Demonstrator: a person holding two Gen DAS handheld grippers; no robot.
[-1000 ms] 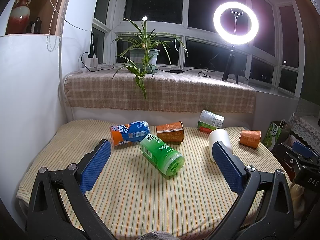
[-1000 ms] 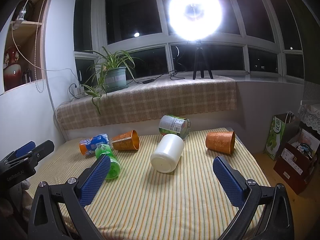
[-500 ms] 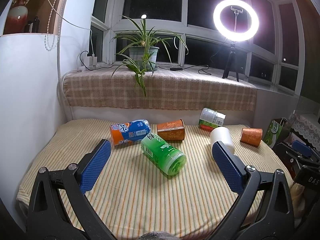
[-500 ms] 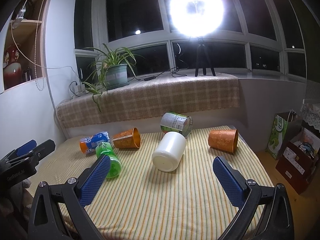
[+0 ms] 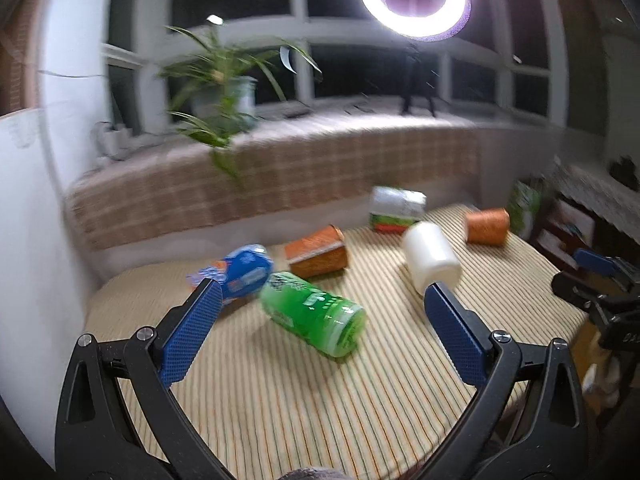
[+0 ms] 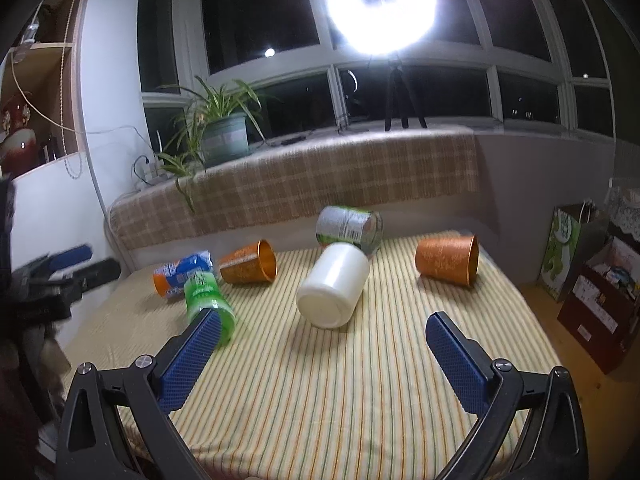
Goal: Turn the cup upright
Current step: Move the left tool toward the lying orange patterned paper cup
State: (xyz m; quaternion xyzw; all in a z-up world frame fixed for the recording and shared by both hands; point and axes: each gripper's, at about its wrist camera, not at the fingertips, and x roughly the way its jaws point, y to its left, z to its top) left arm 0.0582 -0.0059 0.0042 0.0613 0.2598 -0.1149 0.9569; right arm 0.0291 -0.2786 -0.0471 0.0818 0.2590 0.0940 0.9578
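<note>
Both left gripper (image 5: 320, 304) and right gripper (image 6: 322, 330) hold fingers (image 5: 192, 334) spread wide, empty.

The scene is viewed from low over the near edge of the striped worktop (image 5: 280, 392), along each tool's fingers toward the window. The left wrist view is blurred and set further left; the right tool (image 5: 600, 280) is seen at its right edge. Both views share the white cup (image 6: 334, 284), green cup (image 5: 312, 314) and ring light (image 6: 380, 0).
</note>
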